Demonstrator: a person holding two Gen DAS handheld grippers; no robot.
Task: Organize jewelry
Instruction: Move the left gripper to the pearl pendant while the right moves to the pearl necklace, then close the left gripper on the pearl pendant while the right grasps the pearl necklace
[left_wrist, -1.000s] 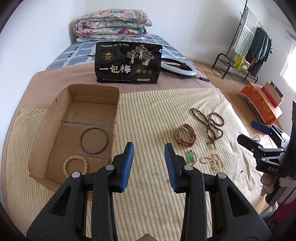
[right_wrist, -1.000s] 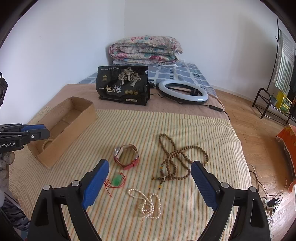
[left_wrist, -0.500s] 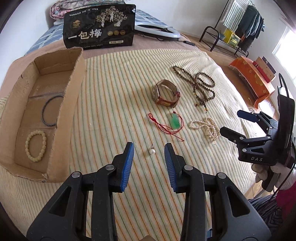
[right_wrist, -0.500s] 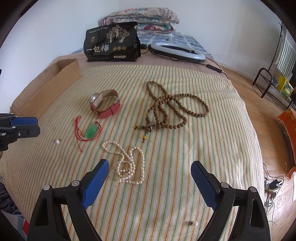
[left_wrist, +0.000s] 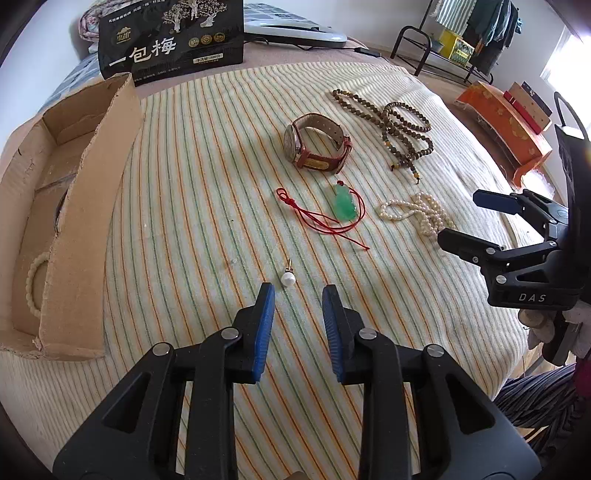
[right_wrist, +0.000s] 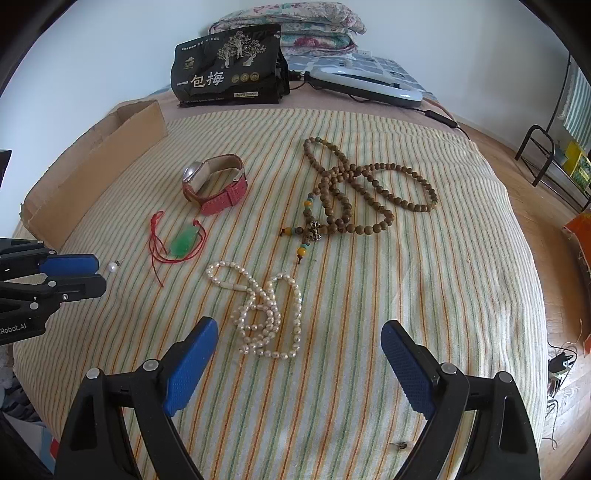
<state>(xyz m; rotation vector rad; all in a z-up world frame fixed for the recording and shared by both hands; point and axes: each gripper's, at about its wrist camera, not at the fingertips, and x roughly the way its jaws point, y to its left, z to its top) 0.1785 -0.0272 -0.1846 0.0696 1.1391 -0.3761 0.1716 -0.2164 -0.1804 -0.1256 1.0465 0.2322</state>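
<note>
Left gripper (left_wrist: 298, 291): jaws closing, nothing gripped; pearl earring (left_wrist: 287, 277) lying just ahead of the tips.
Right gripper (right_wrist: 299, 341): standing wide open, empty, over pearl necklace (right_wrist: 260, 308).
Cardboard box (left_wrist: 88, 206): sitting at the bed's left edge.

Box wall (left_wrist: 79, 221) hiding half the bracelet (left_wrist: 35, 273)

left gripper (left_wrist: 298, 301): jaws closing, nothing between | pearl earring (left_wrist: 287, 277): just beyond its tips | cardboard box (left_wrist: 85, 206): left of earring
</note>
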